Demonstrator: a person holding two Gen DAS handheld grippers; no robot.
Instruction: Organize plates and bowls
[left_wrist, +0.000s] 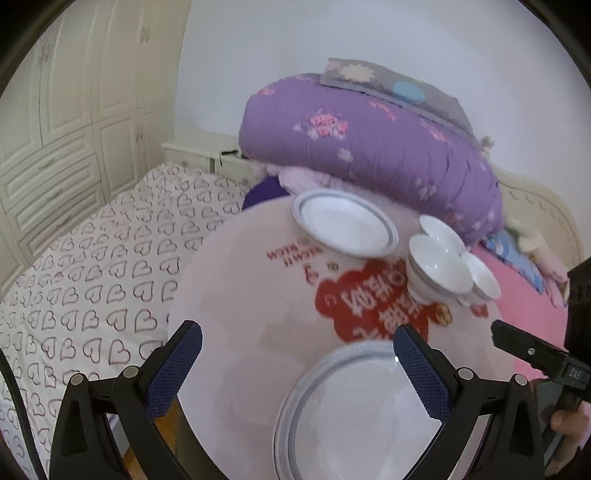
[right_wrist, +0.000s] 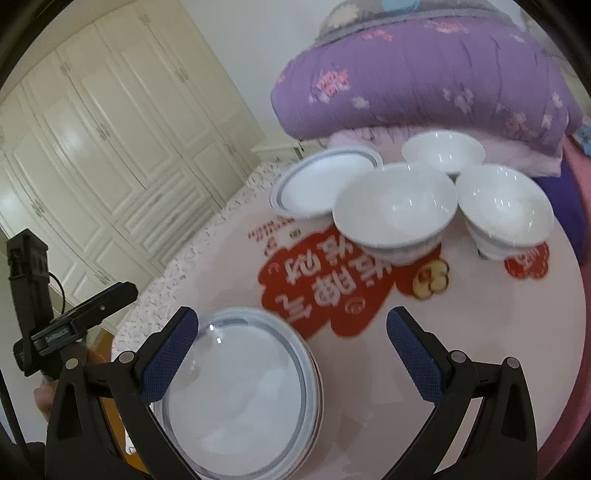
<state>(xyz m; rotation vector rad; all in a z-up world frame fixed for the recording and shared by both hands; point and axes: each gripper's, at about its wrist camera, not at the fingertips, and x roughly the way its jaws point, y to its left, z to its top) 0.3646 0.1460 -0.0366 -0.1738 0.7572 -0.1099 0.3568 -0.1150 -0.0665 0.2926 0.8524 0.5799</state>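
A round pink table (left_wrist: 243, 295) with red print (right_wrist: 317, 295) bears the dishes. A white plate with a grey rim (left_wrist: 354, 417) lies at the near edge, also in the right wrist view (right_wrist: 240, 395). A second plate (left_wrist: 343, 223) (right_wrist: 325, 184) lies at the far side. Three white bowls (left_wrist: 439, 266) stand upright to its right; in the right wrist view they are the middle one (right_wrist: 395, 206), the far one (right_wrist: 443, 151) and the right one (right_wrist: 506, 210). My left gripper (left_wrist: 295, 362) is open above the near plate. My right gripper (right_wrist: 291, 347) is open and empty beside that plate.
A folded purple quilt (left_wrist: 369, 140) lies on the bed behind the table. A heart-print sheet (left_wrist: 92, 277) covers the bed at left. A cream wardrobe (right_wrist: 110, 147) and a nightstand (left_wrist: 199, 151) stand beyond. The other gripper's body shows at each view's edge (left_wrist: 535, 354) (right_wrist: 74, 321).
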